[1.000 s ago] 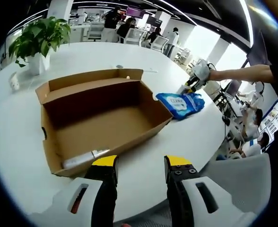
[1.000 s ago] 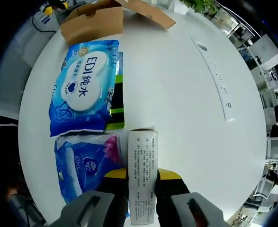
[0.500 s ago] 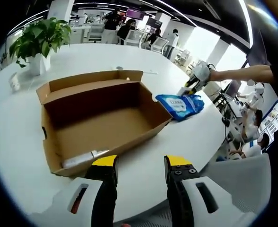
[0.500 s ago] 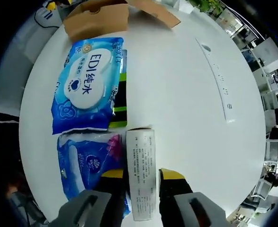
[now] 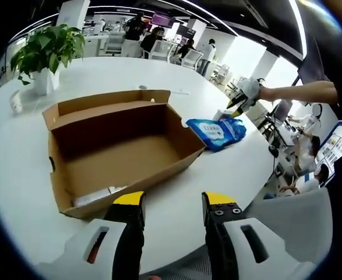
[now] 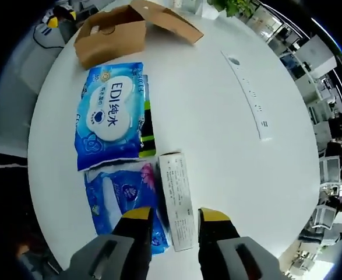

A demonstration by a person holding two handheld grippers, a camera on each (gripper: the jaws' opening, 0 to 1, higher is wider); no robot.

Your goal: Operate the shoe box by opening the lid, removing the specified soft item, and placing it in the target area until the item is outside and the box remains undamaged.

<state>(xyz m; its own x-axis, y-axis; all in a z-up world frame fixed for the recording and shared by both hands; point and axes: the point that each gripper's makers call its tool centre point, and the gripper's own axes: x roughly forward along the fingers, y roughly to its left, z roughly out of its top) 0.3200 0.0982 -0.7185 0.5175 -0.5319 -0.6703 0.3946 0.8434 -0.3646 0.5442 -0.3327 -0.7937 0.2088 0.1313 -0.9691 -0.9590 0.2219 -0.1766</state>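
Left gripper view: left gripper (image 5: pixel 172 201) hangs over the near edge of the white table (image 5: pixel 101 64), jaws apart, nothing between them. Shoe box (image 5: pixel 118 149) sits open on the table just beyond the jaws, flaps up, cardboard intact. A pale flat item (image 5: pixel 92 196) lies in the box's near left corner; can't tell what it is. Blue wipes pack (image 5: pixel 212 129) lies on the table outside the box, touching or just beside its right corner. Right gripper (image 5: pixel 239 104) comes in past the wipes pack, held by a gloved hand (image 5: pixel 249 88). Potted plant (image 5: pixel 45 46) stands well beyond the box on the far left.

Right gripper view: right gripper (image 6: pixel 175 213) jaws spread, straddling the near end of a small white carton (image 6: pixel 177 198) that lies flat on the table; jaws look clear of it, not clamping. Second blue pack (image 6: pixel 121 198) lies just left of the carton, touching it. Wipes pack (image 6: pixel 109 116) sits beyond that, toward the box (image 6: pixel 124 29). White strip (image 6: pixel 246 93) lies well right of the wipes pack.
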